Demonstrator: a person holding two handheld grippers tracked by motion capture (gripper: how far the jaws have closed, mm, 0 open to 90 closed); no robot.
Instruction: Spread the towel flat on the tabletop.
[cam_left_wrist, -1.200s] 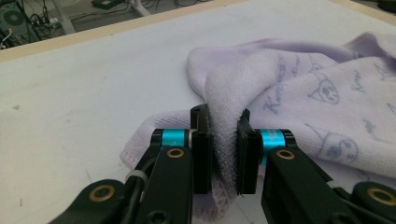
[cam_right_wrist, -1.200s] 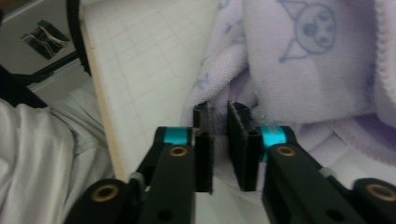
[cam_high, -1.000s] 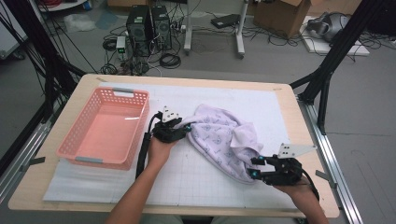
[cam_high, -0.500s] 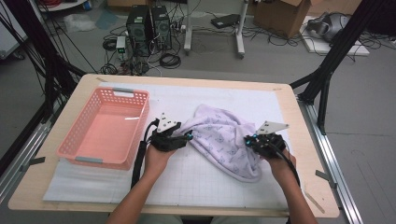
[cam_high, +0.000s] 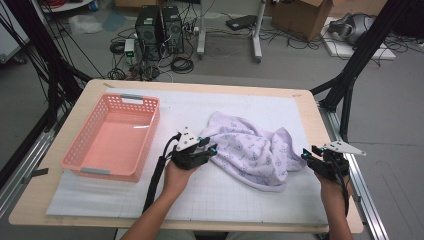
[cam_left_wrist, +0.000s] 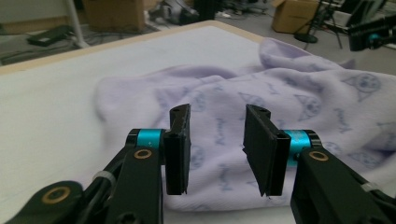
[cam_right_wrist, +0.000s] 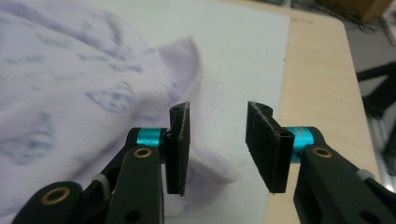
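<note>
Left gripper poised low over a crumpled lilac cloth printed with small cat faces, its two black jaws standing apart after just closing inward, fabric visible in the gap but no pad pressing it; the cloth lies on a white mat, with the other gripper at far right

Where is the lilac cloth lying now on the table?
In the high view, the lilac cloth lies crumpled on the white mat, right of the pink basket, between the left gripper and the right gripper.
</note>
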